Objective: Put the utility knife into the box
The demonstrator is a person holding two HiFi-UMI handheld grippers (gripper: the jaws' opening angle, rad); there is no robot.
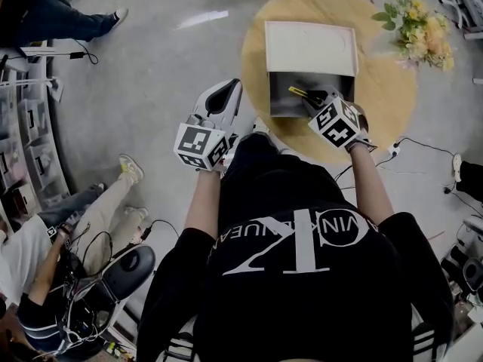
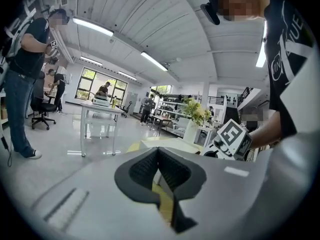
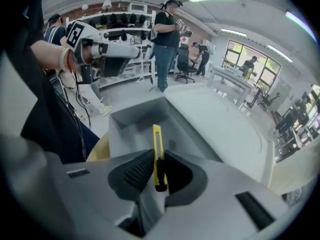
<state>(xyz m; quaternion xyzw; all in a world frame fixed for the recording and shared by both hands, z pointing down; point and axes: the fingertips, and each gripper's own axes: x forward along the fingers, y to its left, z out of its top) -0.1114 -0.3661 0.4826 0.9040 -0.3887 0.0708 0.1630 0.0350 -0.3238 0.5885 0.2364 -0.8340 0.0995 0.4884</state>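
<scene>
The yellow utility knife stands upright between the pads of my right gripper, which is shut on it. In the head view this gripper hangs over the front of the open grey box, and the knife points into its hollow. The box's white lid lies folded back behind it. In the right gripper view the box sits just beyond the blade. My left gripper is held left of the table over the floor, away from the box. Its jaws are shut with nothing between them.
The box rests on a small round wooden table, with a bunch of flowers at its far right. Cables trail on the floor to the right. A seated person and shelving are on the left.
</scene>
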